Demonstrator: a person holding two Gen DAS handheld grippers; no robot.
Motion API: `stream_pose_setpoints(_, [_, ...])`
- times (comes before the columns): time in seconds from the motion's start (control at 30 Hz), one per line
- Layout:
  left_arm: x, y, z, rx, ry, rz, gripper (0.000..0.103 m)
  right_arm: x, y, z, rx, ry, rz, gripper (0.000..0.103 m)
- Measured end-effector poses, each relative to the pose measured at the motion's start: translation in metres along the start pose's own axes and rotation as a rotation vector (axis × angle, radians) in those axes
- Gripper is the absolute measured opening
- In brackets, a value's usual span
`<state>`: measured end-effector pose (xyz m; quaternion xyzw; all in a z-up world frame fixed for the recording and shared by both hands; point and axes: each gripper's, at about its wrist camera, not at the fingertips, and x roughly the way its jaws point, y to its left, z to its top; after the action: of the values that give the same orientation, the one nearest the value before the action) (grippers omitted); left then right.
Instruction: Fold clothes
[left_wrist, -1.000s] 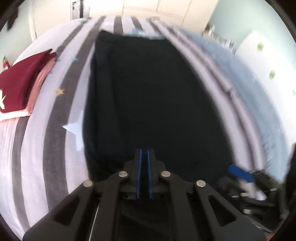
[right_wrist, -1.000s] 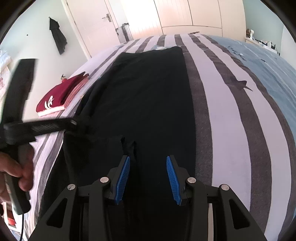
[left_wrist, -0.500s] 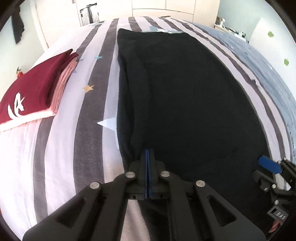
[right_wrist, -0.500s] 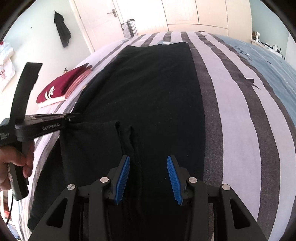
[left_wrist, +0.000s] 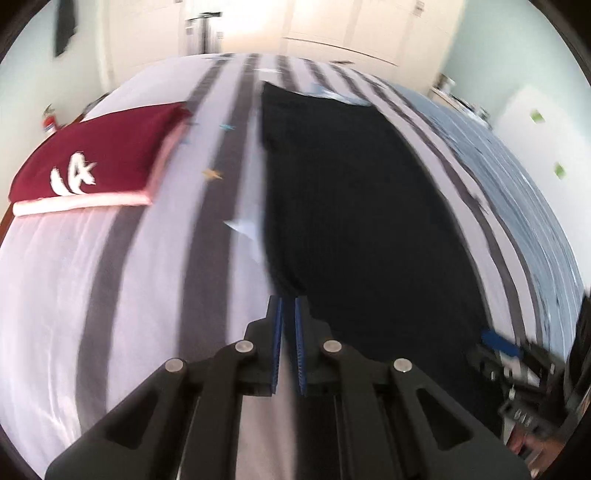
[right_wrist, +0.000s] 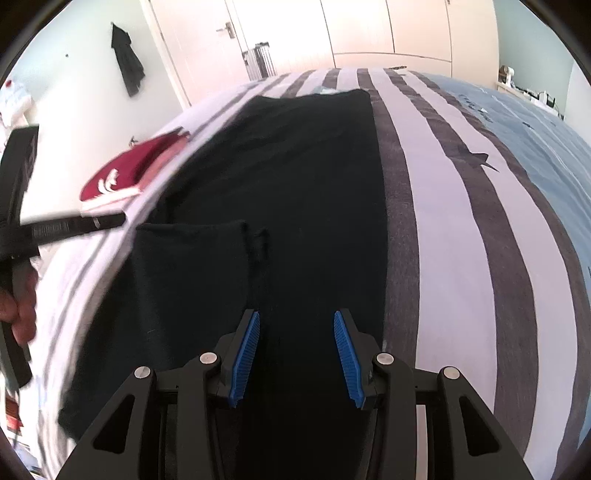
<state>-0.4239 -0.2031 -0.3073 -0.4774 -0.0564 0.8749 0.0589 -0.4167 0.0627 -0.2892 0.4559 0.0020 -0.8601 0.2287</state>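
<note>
A black garment (right_wrist: 280, 192) lies spread lengthwise along the striped bed (right_wrist: 454, 229), running from the near edge toward the far end. A sleeve or fold is doubled over its near left part, its hem showing as a crosswise edge.

Right gripper (right_wrist: 297, 350): hovers over the near end of the black garment, blue fingers (right_wrist: 245, 354) partly apart, nothing between them but cloth lying below; no grip.

Left gripper (left_wrist: 288, 347): sits at the garment's left edge, near end. Its fingers (left_wrist: 276, 343) stand almost together, a thin slit between the pads. The frame is motion-blurred, so a pinch on the hem cannot be confirmed; the slit itself looks empty, with pale bedding showing through. In the right wrist view this gripper appears at far left, a hand (right_wrist: 20, 302) round its handle.

A folded maroon garment (left_wrist: 96, 162) with white lettering rests on a pink one (left_wrist: 85, 201), left of the black garment and well apart from it.
</note>
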Motion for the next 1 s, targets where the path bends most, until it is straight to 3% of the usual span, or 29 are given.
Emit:
stream_pose_setpoints(0.13, [0.011,-0.057,-0.024,0.077,0.035,0.001,0.004,-0.019,0.017,-0.014,-0.047,-0.006,0.037,0.038])
stream_pose_setpoints(0.27, [0.009,-0.06,-0.073,0.116,0.055,0.062,0.004,-0.014,0.026,-0.038,-0.089,0.048,0.041,0.038])
stream_pose_setpoints(0.53, [-0.008,-0.046,-0.093,0.109,0.075,0.122,0.005,-0.027,0.016,-0.063,-0.091,0.05,0.04,0.038])
stream_pose_setpoints(0.73, [-0.034,-0.064,-0.094,0.073,0.035,0.078,0.005,-0.048,0.017,-0.065,-0.052,0.043,0.042,0.038])
stream_pose_setpoints(0.83, [-0.02,-0.069,-0.109,0.079,0.079,0.094,0.005,-0.052,0.02,-0.071,-0.047,0.046,0.054,0.039])
stream_pose_setpoints(1.0, [-0.021,-0.058,-0.133,0.042,0.058,0.107,0.005,-0.047,0.021,-0.092,-0.087,0.06,0.044,0.039])
